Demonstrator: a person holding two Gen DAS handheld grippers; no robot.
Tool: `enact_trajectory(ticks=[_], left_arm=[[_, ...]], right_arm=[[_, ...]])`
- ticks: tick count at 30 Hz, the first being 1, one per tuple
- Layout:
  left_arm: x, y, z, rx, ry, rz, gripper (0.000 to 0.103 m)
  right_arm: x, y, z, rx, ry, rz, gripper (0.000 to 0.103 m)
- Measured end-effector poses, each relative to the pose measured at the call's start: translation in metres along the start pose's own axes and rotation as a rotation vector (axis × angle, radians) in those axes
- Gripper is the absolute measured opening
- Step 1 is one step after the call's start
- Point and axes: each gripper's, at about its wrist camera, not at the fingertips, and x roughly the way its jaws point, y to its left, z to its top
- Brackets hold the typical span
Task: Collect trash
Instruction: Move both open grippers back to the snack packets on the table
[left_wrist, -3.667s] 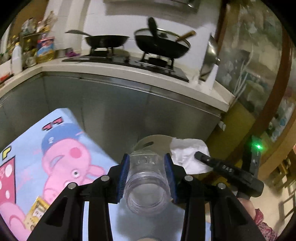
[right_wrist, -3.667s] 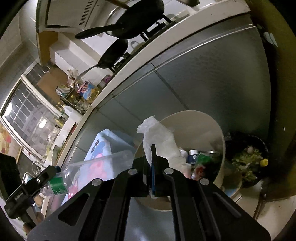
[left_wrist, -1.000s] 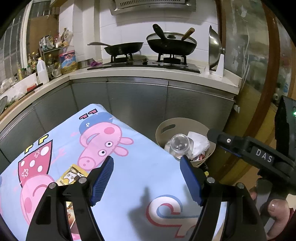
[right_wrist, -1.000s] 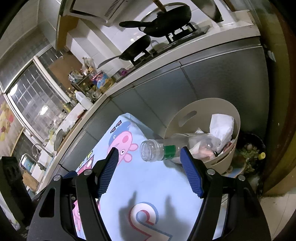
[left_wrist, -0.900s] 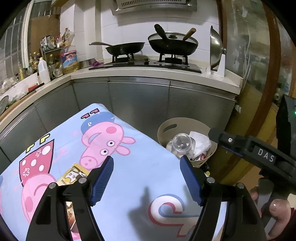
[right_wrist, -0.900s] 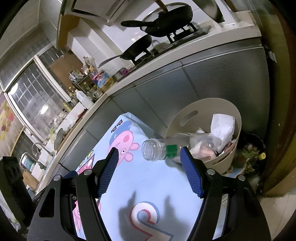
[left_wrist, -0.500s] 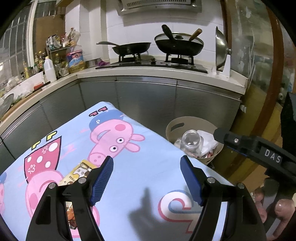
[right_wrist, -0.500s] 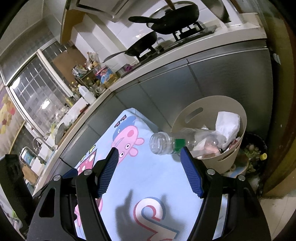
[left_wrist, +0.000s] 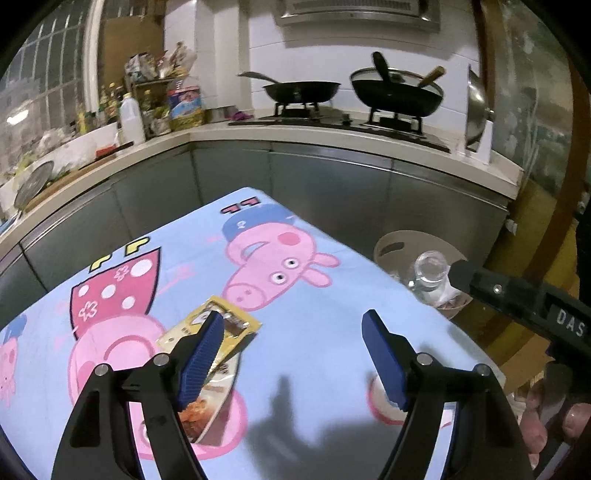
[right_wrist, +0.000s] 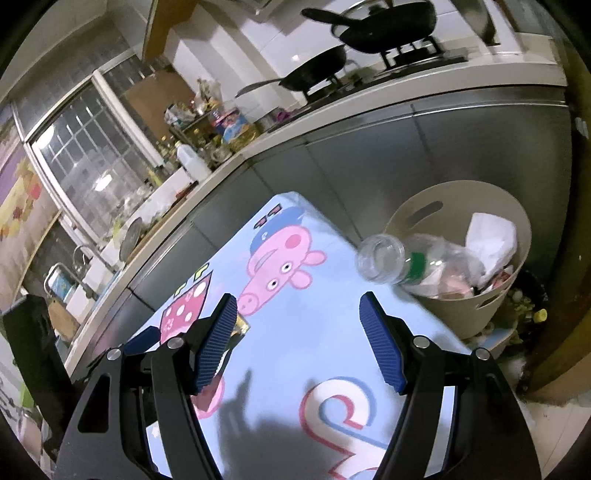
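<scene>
both tongs apart over the cartoon cloth, bottle lying in the bin

your left gripper (left_wrist: 291, 347) is spreading its jaws at this moment, and nothing sits between them. it hangs over the table, and its left pad (left_wrist: 199, 354) covers part of a yellow snack wrapper (left_wrist: 236, 326) that lies flat on the tablecloth (left_wrist: 314, 310), near the middle of the surface, just below the pink pig's snout. a second food packet (left_wrist: 207, 406) lies touching the wrapper on the side nearer you, partly hidden behind the same finger.

your right gripper (right_wrist: 297, 339) also has its jaws wide apart with nothing in them. it hovers over the right part of the table, above the red and blue letter printed on the cloth. in the left wrist view you can see its black body (left_wrist: 517, 299) reaching in from the right edge, with your fingers (left_wrist: 554, 417) wrapped on its handle at the lower right.

past the table's far right corner stands the beige bin (right_wrist: 406, 218), on the floor against the steel cabinets (right_wrist: 369, 155). a clear plastic bottle (right_wrist: 402, 264) with a green label band lies tilted in it, its open neck sticking out over the rim toward the table. crumpled white paper (right_wrist: 487, 236) and other scraps fill the bin behind it.

beyond the cabinets, the counter carries a stove (left_wrist: 332, 122) with two dark pans on it.
</scene>
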Motion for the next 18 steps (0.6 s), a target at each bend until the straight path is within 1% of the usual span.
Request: enact_trajectory(ticks=[4,9,11,18], left_arm=[[0.000,0.018,-0.005,-0.030,0.004,0.025,0.079],[-0.002,0.049,-0.015,-0.058,0.001,0.076,0.086],[-0.002,0.070,-0.021,-0.087,0.011,0.104,0.089],[-0.006,0.137,-0.045,-0.214,0.042,0.192,0.089]], right_arm=[[0.008,0.012,-0.006,-0.023,0.030,0.013,0.066],[0.020,0.027,-0.016,-0.051,0.068,0.030,0.063],[0.027,0.033,-0.022,-0.063,0.092,0.040,0.062],[0.050,0.048,-0.040,-0.092,0.168,0.074,0.059]])
